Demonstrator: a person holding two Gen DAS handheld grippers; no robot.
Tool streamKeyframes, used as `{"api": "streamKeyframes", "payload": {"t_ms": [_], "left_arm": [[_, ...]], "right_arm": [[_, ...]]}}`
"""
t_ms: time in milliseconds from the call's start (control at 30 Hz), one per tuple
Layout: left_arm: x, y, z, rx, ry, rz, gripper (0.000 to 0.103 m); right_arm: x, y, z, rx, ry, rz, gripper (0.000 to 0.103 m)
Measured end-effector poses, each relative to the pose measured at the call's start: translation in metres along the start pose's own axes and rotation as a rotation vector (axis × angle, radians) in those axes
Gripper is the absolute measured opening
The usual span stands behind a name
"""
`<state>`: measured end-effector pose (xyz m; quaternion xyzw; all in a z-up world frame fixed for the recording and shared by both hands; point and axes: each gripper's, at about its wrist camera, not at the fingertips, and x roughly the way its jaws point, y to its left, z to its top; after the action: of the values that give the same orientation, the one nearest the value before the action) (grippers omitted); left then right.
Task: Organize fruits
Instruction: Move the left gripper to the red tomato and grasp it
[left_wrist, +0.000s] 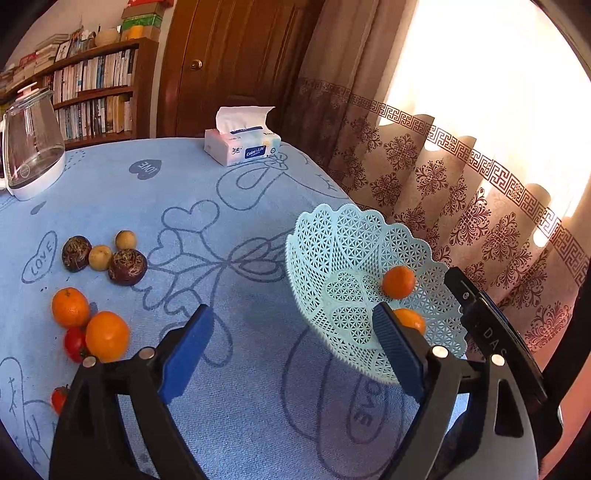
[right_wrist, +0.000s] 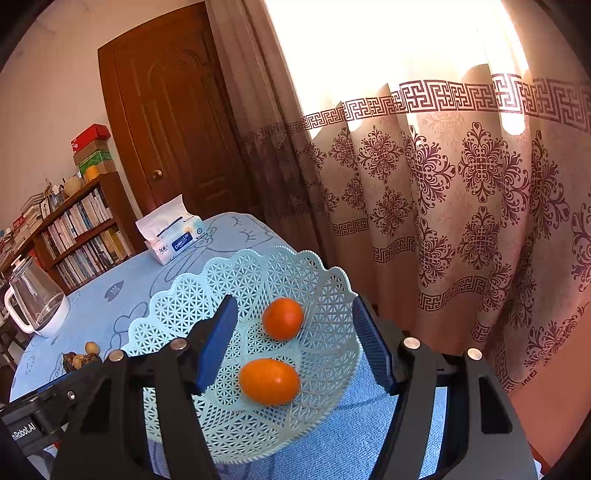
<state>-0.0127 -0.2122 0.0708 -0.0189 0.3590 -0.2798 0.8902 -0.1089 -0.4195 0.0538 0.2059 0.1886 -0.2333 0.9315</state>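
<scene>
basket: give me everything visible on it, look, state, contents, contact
The basket is a pale mint, plastic-looking bowl of open lattice with heart-shaped panels and a scalloped, flared rim. It sits upright on the blue tablecloth near the table's curtain-side edge. Inside lie two oranges, apart from each other. The right gripper straddles it, one finger inside the bowl and one outside the rim; whether the pads press the wall is unclear.
</scene>
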Motion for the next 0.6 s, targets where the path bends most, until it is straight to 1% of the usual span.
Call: {"api": "streamKeyframes", "payload": {"t_ms": [167, 267, 433, 600], "left_arm": [[-0.003, 0.01, -0.002, -0.018, -0.002, 0.021, 0.088], [-0.005, 0.016, -0.005, -0.018, -0.005, 0.057, 0.089], [-0.012, 0.026, -0.008, -0.037, -0.01, 0.07, 0.09], [-0.023, 0.039, -0.012, -0.042, -0.025, 0.105, 0.09]], "right_arm": [[-0.001, 0.002, -0.001, -0.006, -0.006, 0.0, 0.068], [-0.002, 0.002, -0.001, -0.011, -0.013, -0.001, 0.07], [-0.004, 0.005, -0.002, -0.029, -0.025, -0.005, 0.071], [-0.008, 0.008, -0.003, -0.048, -0.045, -0.009, 0.071]]}}
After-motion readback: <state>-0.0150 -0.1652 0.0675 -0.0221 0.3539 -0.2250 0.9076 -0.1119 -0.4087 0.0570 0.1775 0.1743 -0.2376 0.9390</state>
